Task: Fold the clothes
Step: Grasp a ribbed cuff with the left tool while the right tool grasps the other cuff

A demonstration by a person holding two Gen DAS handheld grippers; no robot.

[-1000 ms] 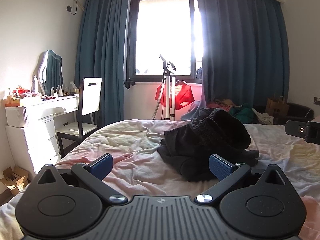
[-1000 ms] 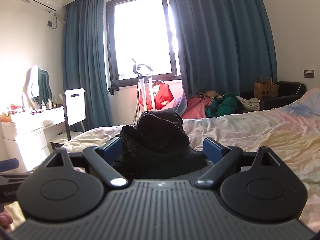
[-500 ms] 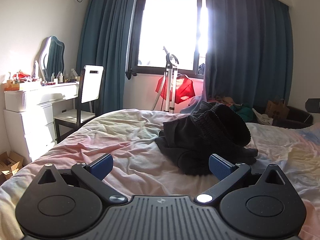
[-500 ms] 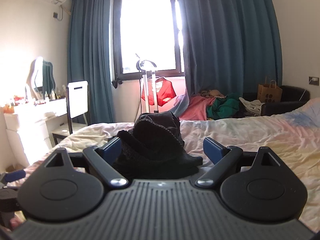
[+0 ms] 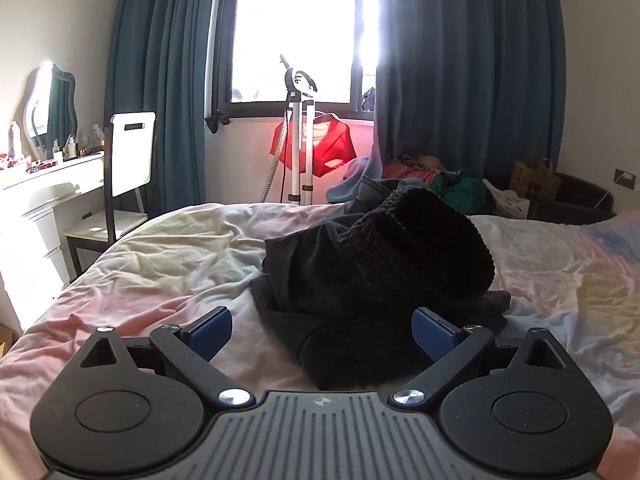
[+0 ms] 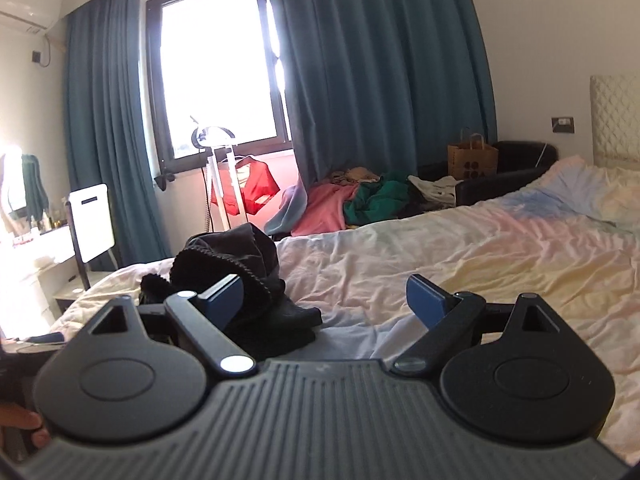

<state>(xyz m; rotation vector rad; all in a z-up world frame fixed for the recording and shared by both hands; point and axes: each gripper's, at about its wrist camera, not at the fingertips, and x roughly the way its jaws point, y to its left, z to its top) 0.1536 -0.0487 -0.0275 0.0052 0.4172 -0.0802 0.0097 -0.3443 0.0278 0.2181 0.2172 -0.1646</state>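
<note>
While both grippers gape, dark clothes [image 5: 372, 264] crowd the bed's [image 5: 160, 280] foot — bare sheet rightward.

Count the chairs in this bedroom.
2. A white-backed chair stands at the vanity, left of the bed. A black armchair sits in the far right corner with a paper bag on it. Others may be hidden.

Black clothes [image 5: 360, 280], pastel tie-dye bedsheet [image 5: 172, 264] — teal curtains [image 5: 460, 80], blue-padded claws
</note>
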